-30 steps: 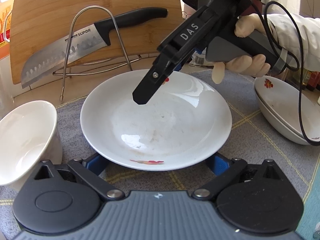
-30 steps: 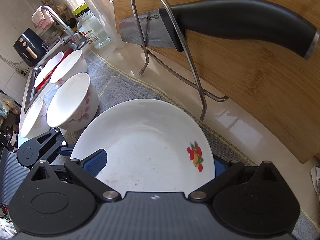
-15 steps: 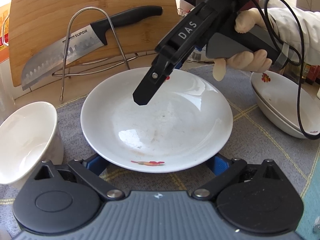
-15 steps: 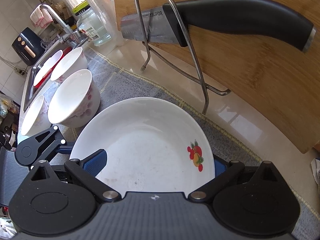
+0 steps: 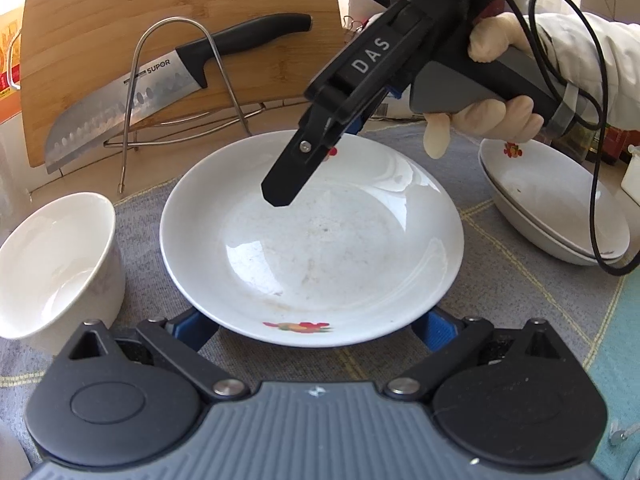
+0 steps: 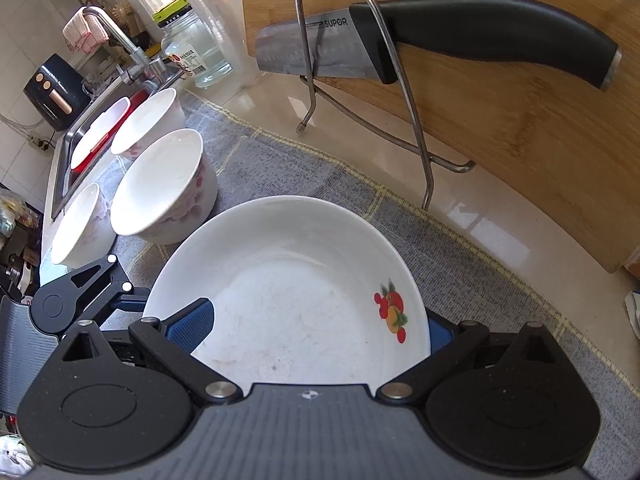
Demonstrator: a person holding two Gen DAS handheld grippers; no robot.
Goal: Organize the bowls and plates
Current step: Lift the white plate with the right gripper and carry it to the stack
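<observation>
A white shallow plate with fruit prints (image 5: 320, 248) is held a little above the grey mat. My left gripper (image 5: 314, 326) has its blue pads wide apart under the plate's near rim. My right gripper (image 5: 320, 148) comes from the far side, its jaws spread across the plate's far rim (image 6: 304, 280); one blue pad (image 6: 188, 320) lies inside the plate, the other under its edge. Several white bowls with pink flowers (image 6: 164, 188) stand left of the plate; one shows in the left wrist view (image 5: 52, 264). Two stacked plates (image 5: 556, 208) sit at the right.
A bamboo cutting board (image 5: 160, 20) leans at the back behind a wire rack (image 5: 176, 80) that holds a knife (image 5: 160, 92). A sink with a tap (image 6: 108, 24) lies at the far left. A water jar (image 6: 196, 52) stands beside it.
The plate and both grippers have shifted slightly together, the plate sitting a little lower in the right wrist view. The grip looks unchanged.
</observation>
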